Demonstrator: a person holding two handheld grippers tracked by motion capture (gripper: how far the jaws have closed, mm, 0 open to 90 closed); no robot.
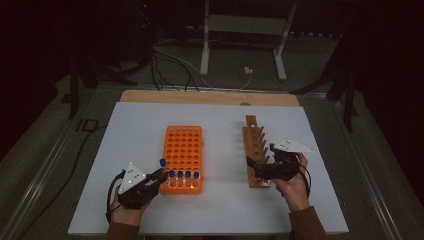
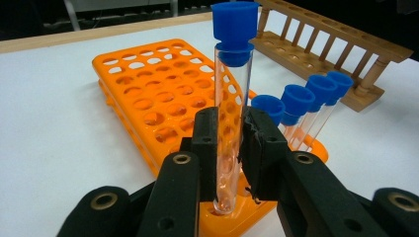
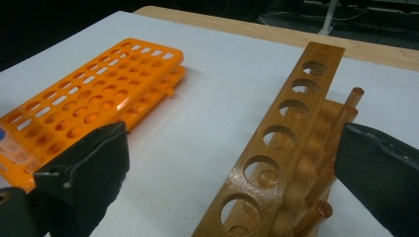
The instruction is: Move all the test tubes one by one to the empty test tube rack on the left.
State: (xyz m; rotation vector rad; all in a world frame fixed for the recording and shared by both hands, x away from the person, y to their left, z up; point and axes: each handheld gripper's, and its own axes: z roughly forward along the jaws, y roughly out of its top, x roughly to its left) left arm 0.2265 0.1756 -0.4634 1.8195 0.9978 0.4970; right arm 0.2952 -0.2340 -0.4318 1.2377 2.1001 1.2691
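Left gripper view has the left tongs (image 2: 230,143) clamped on a clear tube (image 2: 231,123) with a blue cap (image 2: 234,22). The tube stands upright between the jaws, its foot at a hole in the near edge of the orange rack (image 2: 163,103). To the right of these tongs stand three more capped tubes (image 2: 301,116), just beside the held one, and beyond them lies the wooden rack (image 2: 336,49).

The likely trouble is at that foot. If the tube is tilted while its end is in the hole, the glass could bind and drag the light rack across the white surface (image 2: 54,123), or knock the neighbouring tubes. The grip sits low on smooth glass, so the tube might slip or swing at the top.

In the high view the right tongs (image 1: 261,167) rest at the near end of the wooden rack. Their jaws stand wide apart, one on each side of the rack's near end, holding nothing. Closing there without care could tip the narrow rack.

Whether the tube's foot is seated in the hole or just above it cannot be told, since the jaws cover part of it. In the high view a fourth cap seems to stand in that row. The room behind is too dark to read.
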